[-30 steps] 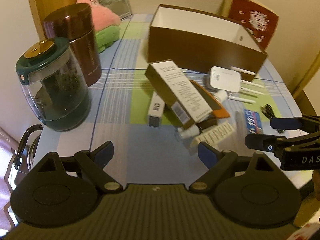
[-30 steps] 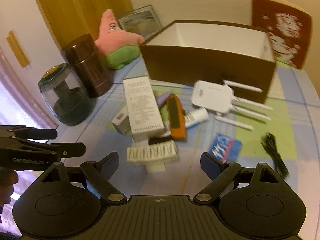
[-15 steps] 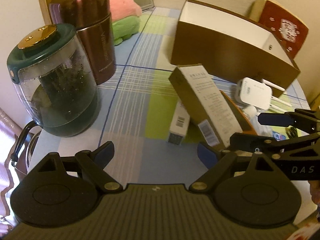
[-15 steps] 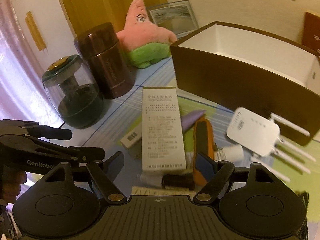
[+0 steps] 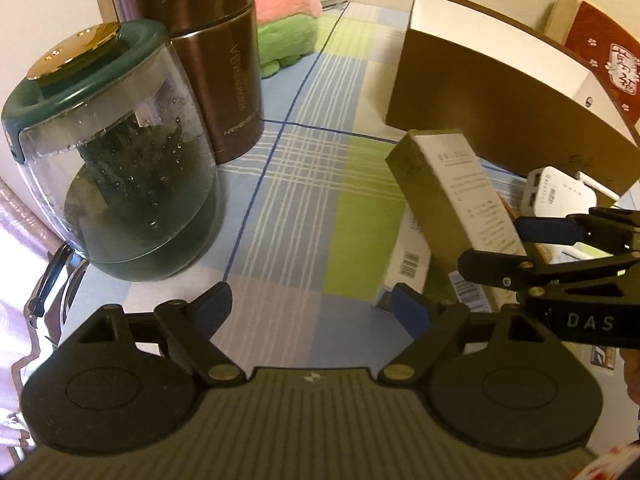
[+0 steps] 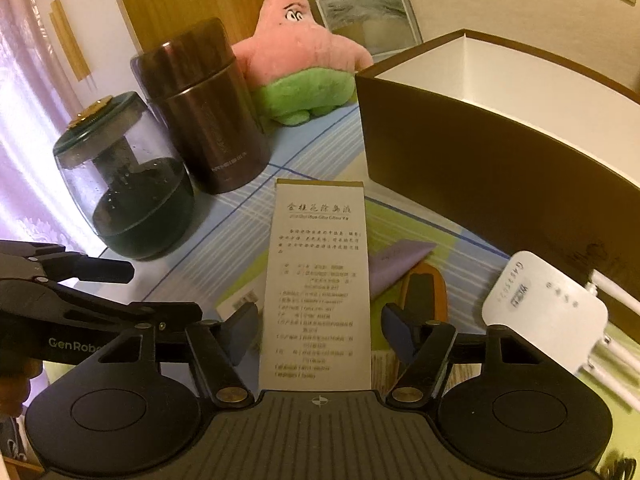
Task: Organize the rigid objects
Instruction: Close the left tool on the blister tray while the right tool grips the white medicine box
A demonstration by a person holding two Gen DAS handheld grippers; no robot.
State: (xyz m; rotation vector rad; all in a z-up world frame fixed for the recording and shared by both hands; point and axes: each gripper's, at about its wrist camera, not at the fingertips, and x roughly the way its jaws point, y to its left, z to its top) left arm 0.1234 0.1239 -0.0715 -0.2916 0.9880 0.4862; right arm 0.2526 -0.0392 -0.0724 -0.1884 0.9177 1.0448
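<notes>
A tall white carton [image 6: 316,280] with gold sides leans on a pile of small items. It lies lengthwise between the jaws of my right gripper [image 6: 320,328], which are closing, with a thin gap left at each pad. The left wrist view shows the same carton [image 5: 452,196] and the right gripper [image 5: 520,246] astride it. My left gripper [image 5: 310,306] hangs over bare checked cloth with nothing between its wide jaws, which are closing slightly. An open brown box [image 6: 480,152] with a white inside stands behind the pile.
A white router [image 6: 544,312], an orange-edged item [image 6: 424,292], a purple piece [image 6: 396,260] and a small barcoded carton [image 5: 408,260] lie around the tall carton. At the left stand a glass kettle [image 5: 120,160], a maroon canister [image 5: 212,60] and a pink star plush [image 6: 300,48].
Both grippers moved down and in towards the pile. The right gripper's jaws narrowed and now flank the tall carton. The left gripper drifted towards the kettle side.
</notes>
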